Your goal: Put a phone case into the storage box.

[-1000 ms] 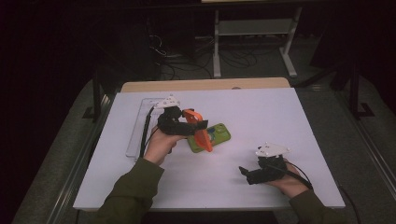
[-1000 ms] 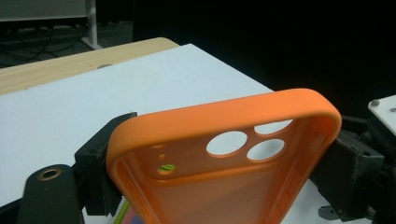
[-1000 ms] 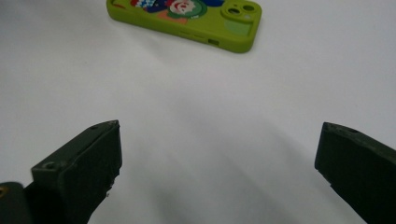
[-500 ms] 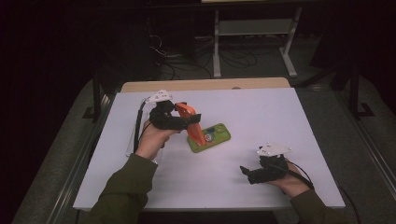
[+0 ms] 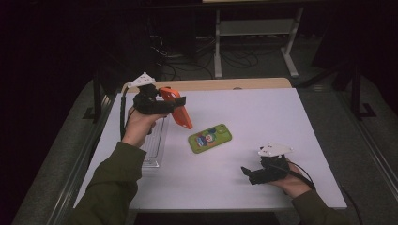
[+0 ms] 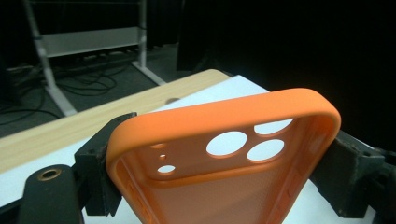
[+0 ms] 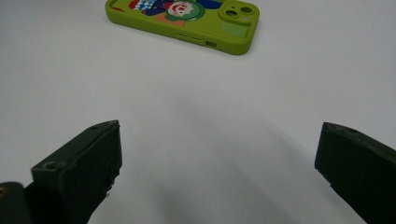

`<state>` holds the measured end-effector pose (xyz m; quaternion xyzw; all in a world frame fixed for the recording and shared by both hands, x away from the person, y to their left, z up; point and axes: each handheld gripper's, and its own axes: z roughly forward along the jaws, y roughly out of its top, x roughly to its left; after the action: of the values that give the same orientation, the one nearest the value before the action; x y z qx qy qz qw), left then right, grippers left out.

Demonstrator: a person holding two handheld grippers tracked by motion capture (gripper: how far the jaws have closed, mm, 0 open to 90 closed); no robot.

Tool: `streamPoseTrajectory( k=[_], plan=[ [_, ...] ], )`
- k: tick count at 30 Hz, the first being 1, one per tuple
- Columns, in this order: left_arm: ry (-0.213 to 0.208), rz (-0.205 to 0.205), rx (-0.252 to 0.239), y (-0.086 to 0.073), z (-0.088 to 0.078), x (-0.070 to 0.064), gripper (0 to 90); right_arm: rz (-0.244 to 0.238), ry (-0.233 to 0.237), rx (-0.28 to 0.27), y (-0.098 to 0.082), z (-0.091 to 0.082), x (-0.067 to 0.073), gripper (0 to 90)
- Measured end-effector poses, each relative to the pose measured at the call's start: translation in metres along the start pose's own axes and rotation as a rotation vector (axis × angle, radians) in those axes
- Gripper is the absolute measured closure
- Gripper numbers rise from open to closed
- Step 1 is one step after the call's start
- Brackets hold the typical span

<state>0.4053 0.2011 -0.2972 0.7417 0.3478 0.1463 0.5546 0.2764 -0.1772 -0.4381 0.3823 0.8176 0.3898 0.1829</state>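
I have the orange phone case (image 5: 179, 110) clamped across its width in my left gripper (image 5: 176, 104), lifted clear above the table's (image 5: 281, 117) far left part, over the clear tray (image 5: 157, 140). My right gripper (image 5: 248, 174) rests near the near right corner, jaws wide apart and empty. The green phone (image 5: 210, 138) lies flat mid-table. I judge the case is being carried off; next it needs setting down squarely, perhaps in the tray.
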Motion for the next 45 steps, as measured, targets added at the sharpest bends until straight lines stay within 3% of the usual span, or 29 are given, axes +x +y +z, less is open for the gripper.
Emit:
streamPoseTrajectory(
  k=[15, 22, 29, 34, 40, 45],
  plan=[
    [0.177, 0.035, 0.020, 0.024, -0.004, 0.040, 16.1, -0.005, 0.003, 0.000, -0.001, -0.001, -0.001, 0.2],
    [0.263, 0.019, 0.031, 0.028, 0.000, 0.060, 16.1, 0.001, 0.003, 0.004, -0.001, -0.001, -0.002, 0.2],
    [0.349, -0.014, 0.040, 0.024, 0.008, 0.075, 16.0, 0.001, 0.002, 0.001, -0.001, -0.001, -0.002, 0.2],
    [0.435, -0.017, 0.068, 0.019, 0.017, 0.084, 16.0, 0.001, 0.005, 0.000, -0.001, -0.001, -0.003, 0.2],
    [0.502, -0.062, 0.095, 0.010, 0.028, 0.097, 15.9, 0.008, 0.009, -0.003, -0.001, -0.002, -0.002, 0.2],
    [0.526, -0.080, 0.127, 0.004, 0.035, 0.105, 15.7, 0.005, 0.012, -0.002, -0.002, -0.001, -0.003, 0.2]
  ],
)
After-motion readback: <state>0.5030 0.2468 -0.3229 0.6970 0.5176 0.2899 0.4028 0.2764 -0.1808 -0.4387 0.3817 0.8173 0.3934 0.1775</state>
